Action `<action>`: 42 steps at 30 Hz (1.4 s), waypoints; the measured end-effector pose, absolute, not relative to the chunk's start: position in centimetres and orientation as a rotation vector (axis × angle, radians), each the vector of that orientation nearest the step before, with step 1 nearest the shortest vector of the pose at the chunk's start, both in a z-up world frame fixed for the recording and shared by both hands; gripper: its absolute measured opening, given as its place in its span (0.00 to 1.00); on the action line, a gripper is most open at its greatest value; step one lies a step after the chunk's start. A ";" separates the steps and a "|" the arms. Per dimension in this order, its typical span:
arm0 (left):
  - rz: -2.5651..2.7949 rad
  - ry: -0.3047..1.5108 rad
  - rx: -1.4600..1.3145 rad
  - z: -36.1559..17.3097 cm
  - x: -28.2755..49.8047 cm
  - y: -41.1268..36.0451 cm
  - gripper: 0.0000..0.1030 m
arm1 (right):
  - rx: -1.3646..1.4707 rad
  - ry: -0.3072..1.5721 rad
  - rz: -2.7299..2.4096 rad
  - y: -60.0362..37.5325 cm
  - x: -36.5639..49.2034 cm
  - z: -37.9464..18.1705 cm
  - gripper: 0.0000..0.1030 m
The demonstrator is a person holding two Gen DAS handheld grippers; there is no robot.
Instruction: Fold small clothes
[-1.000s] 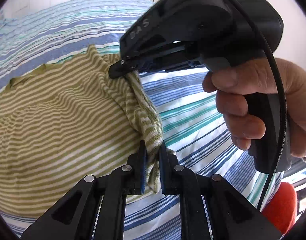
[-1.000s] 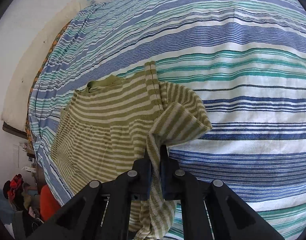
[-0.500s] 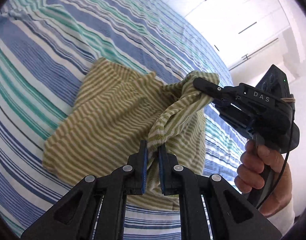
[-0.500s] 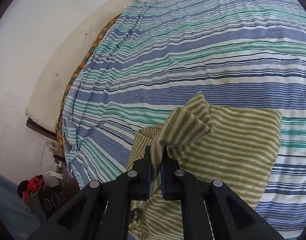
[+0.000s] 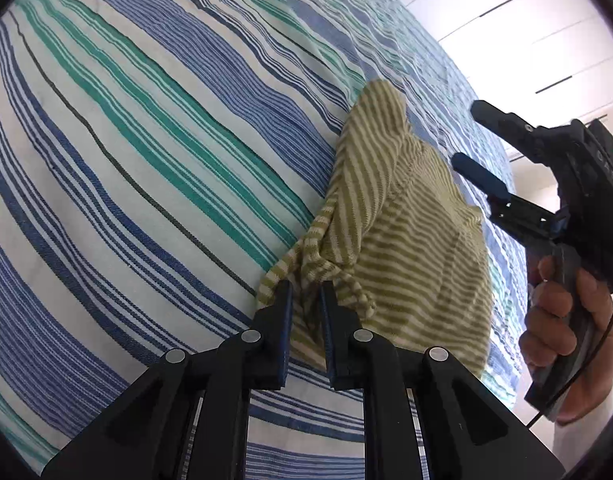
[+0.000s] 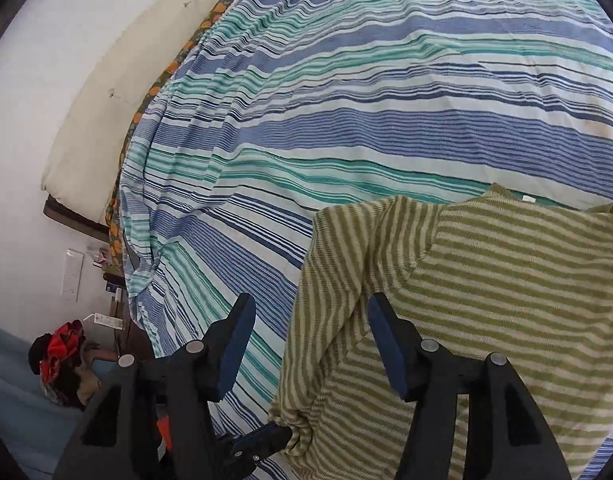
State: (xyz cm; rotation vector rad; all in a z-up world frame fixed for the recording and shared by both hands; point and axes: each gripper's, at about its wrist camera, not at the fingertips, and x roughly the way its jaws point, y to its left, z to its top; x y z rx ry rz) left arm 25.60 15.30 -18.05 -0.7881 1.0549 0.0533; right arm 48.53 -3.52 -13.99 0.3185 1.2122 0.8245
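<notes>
A small olive-and-cream striped top [image 5: 410, 232] lies folded over on the striped bedspread [image 5: 146, 152]. My left gripper [image 5: 305, 292] is shut on a bunched edge of the top, low over the bed. My right gripper [image 5: 472, 140] shows at the right of the left wrist view, jaws apart, above the top's far side, held by a hand. In the right wrist view the right gripper [image 6: 306, 312] is open and empty over the top [image 6: 486, 300]. The left gripper's tip [image 6: 262, 442] pinches the top's lower corner there.
The bedspread [image 6: 346, 100] covers a wide bed with a cream headboard cushion [image 6: 98, 112] at the left. The bed edge drops to the floor at lower left, where a red-and-black bundle [image 6: 60, 350] lies. White cupboard doors [image 5: 526, 40] stand behind.
My right gripper has opened and let go of the top, which now lies folded over on the bed. My left gripper still holds its edge and has lowered toward the bedspread.
</notes>
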 end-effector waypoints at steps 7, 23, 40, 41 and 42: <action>0.007 1.057 -0.730 -18.4 25.6 14.5 0.01 | 0.099 1.053 0.807 -11.3 42.0 -9.4 0.28; 0.013 0.972 -0.409 -11.7 24.6 12.7 0.57 | -0.080 1.037 0.721 -16.5 31.1 -12.2 0.14; 0.109 1.007 -0.305 -12.5 24.2 13.0 0.54 | -0.062 1.034 0.658 -15.6 29.4 -14.1 0.13; 0.075 1.008 -0.288 -12.5 25.1 11.6 0.54 | -0.053 1.023 0.665 -15.2 29.9 -13.6 0.13; 0.043 1.014 -0.269 -12.7 25.7 10.4 0.54 | -0.048 1.018 0.668 -14.7 30.4 -13.4 0.13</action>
